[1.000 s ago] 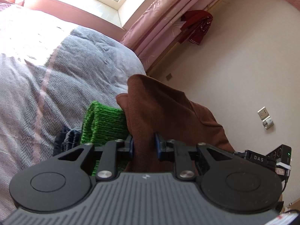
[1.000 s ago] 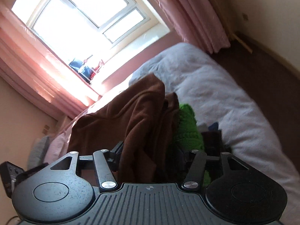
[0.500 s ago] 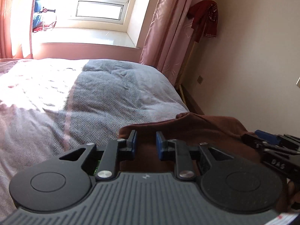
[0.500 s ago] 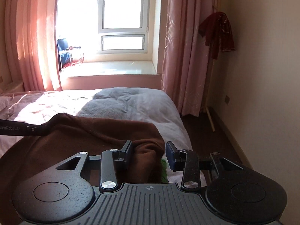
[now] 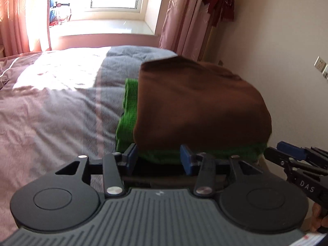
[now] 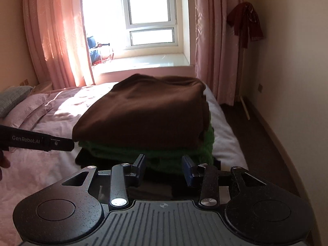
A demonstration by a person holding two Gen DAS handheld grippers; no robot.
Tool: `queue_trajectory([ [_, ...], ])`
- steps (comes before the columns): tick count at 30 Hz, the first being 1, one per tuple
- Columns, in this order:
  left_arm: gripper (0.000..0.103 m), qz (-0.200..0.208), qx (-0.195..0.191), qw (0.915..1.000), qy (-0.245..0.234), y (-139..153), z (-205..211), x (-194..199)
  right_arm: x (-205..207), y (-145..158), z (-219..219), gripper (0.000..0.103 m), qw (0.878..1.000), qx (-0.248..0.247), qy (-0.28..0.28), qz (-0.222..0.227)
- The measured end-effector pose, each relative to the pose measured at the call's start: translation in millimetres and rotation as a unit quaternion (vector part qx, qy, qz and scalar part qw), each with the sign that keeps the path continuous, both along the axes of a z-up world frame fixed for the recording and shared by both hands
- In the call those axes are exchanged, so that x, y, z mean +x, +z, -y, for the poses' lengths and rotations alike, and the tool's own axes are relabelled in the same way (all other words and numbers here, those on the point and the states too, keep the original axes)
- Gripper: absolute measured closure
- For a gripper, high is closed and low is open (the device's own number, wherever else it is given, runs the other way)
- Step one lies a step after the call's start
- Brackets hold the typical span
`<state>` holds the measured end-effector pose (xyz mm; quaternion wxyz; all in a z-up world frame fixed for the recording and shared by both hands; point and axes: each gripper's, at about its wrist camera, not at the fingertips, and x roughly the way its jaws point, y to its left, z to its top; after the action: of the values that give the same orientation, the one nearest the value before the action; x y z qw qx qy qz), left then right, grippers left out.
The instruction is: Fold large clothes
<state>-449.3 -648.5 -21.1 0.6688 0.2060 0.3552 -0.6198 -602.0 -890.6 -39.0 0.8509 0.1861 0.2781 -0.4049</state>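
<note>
A folded brown garment point(image 5: 201, 106) point(image 6: 147, 110) lies on top of a stack on the bed. Under it is a folded green knit point(image 5: 128, 110) point(image 6: 164, 155), and below that a dark garment point(image 6: 82, 157). My left gripper point(image 5: 158, 157) is open just in front of the stack, nothing between its blue pads. My right gripper point(image 6: 164, 167) is also open, close to the stack's near edge and holding nothing. The right gripper point(image 5: 295, 162) shows at the right edge of the left wrist view. The left gripper point(image 6: 37, 141) shows at the left of the right wrist view.
The stack sits near the right side of the bed point(image 5: 51, 106) with its pinkish-grey cover. Dark floor point(image 6: 256, 143) runs between bed and wall. Pink curtains point(image 6: 211, 41) frame the window point(image 6: 151, 14). A red cloth point(image 6: 246, 22) hangs on a stand by the wall. A pillow point(image 6: 12, 98) lies far left.
Both grippers let go of the brown garment and opened wider. The garment dropped from hanging in the air to lying folded on the green knit, and both grippers drew back.
</note>
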Motion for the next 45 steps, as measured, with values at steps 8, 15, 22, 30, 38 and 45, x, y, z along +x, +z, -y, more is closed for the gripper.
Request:
queue_trajectory([
  [8, 0.032, 0.038, 0.043, 0.9982, -0.021, 12.5, -90.7, -29.3, -35.6, 25.1, -64.7, 0.045, 0.996, 0.079, -0.028, 0.013],
  [15, 0.016, 0.047, 0.022, 0.9982, -0.03, 35.2, -151.1, -29.6, -36.2, 43.4, -110.4, 0.044, 0.993, 0.111, -0.032, 0.02],
  [22, 0.012, 0.071, 0.009, 0.9969, -0.033, 46.4, -187.3, -29.9, -38.8, 51.7, -148.9, 0.044, 0.994, 0.101, -0.033, 0.02],
  [30, 0.012, 0.063, -0.005, 0.9971, -0.042, 53.4, -204.9, -30.8, -41.7, 57.8, -166.9, 0.044, 0.995, 0.086, -0.036, 0.02],
  [38, 0.012, 0.056, -0.01, 0.9971, -0.051, 56.7, -209.7, -33.8, -47.2, 58.1, -167.6, 0.044, 0.995, 0.085, -0.039, 0.021],
  [45, 0.012, 0.058, -0.009, 0.9966, -0.058, 54.5, -210.1, -42.3, -52.3, 58.2, -164.6, 0.044, 0.995, 0.085, -0.041, 0.023],
])
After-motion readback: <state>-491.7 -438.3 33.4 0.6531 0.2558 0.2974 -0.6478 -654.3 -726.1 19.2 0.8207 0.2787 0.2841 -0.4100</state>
